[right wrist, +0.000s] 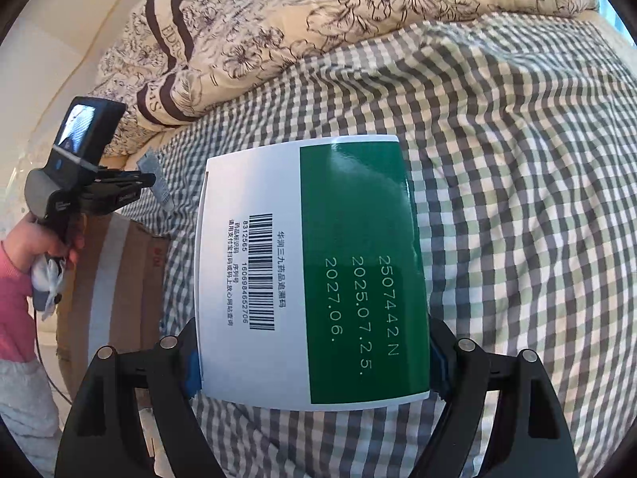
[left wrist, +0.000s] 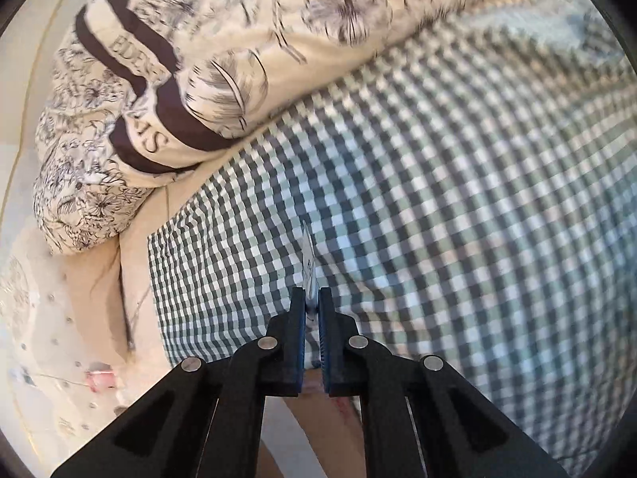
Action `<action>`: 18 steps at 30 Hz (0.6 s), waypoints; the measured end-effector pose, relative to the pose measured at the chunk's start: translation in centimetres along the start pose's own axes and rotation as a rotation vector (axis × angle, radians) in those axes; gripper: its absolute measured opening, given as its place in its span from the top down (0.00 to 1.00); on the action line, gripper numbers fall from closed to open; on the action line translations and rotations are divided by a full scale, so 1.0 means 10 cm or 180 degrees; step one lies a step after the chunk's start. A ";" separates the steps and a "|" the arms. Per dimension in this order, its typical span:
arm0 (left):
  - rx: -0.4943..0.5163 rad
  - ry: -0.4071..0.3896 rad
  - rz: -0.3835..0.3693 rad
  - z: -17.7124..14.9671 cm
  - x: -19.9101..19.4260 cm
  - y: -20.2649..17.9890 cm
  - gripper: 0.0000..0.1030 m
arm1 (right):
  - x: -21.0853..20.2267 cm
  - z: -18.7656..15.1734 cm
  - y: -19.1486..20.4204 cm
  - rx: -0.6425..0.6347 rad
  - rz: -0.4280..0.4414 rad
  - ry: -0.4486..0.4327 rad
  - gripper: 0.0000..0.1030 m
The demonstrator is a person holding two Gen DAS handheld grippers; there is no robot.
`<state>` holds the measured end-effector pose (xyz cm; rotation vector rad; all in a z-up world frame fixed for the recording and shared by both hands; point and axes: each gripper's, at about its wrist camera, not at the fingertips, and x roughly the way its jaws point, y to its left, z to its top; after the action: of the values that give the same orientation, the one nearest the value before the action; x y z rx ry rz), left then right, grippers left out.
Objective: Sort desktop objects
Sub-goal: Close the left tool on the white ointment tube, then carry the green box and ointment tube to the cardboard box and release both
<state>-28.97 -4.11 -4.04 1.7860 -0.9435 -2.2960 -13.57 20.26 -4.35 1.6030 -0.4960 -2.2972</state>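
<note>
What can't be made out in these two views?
- Flat packet in the left jaws: left wrist view shows it edge-on, right wrist view tiny; print unreadable.
- Green-and-white box: only one face visible; its lower edge sits between the right jaws.
- Checked cloth: blurred in left wrist view.

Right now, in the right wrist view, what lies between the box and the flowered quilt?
Only checked sheet, bare; the right wrist view shows it. The green and white box is clamped in the right tool, and the flowered quilt lies beyond.
</note>
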 end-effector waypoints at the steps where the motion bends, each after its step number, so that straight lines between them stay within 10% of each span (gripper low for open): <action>1: -0.0038 -0.0085 -0.0005 -0.03 -0.11 -0.01 0.95 | -0.03 -0.01 0.03 -0.0008 0.0001 -0.0011 0.21; 18: -0.0605 -0.1101 -0.0421 -0.83 -1.59 0.47 0.94 | -0.77 -0.30 0.92 -0.0336 0.0173 -0.0413 0.21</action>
<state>-17.89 -4.65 10.82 1.4460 -0.6300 -2.7315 -7.80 14.96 5.18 1.3819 -0.4347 -2.3552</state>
